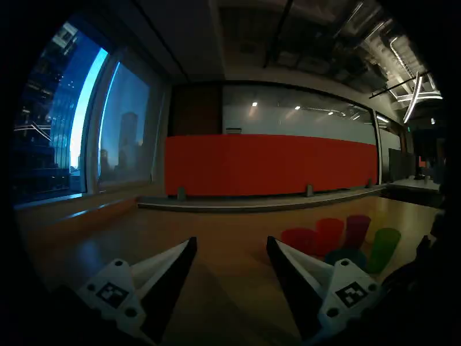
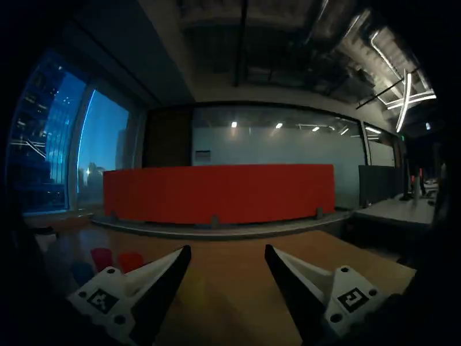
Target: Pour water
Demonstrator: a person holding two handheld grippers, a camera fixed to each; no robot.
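Several plastic cups stand in a cluster on the wooden table (image 1: pixel 230 254): a red cup (image 1: pixel 299 239), a taller red cup (image 1: pixel 329 233), a magenta cup (image 1: pixel 357 229), a green cup (image 1: pixel 384 248) and a blue cup (image 1: pixel 344 255). My left gripper (image 1: pixel 230 245) is open with nothing between its fingers; the cups are ahead and to its right. In the right gripper view, red cups (image 2: pixel 129 260) and a blue cup (image 2: pixel 83 271) peek out beyond the left finger. My right gripper (image 2: pixel 226 251) is open and empty above the table (image 2: pixel 230 288).
A red partition (image 1: pixel 271 164) runs along the table's far edge, with a glass wall behind it. Large windows (image 1: pixel 75 121) line the left side. Another desk (image 2: pixel 397 210) stands at the right. The room is dim.
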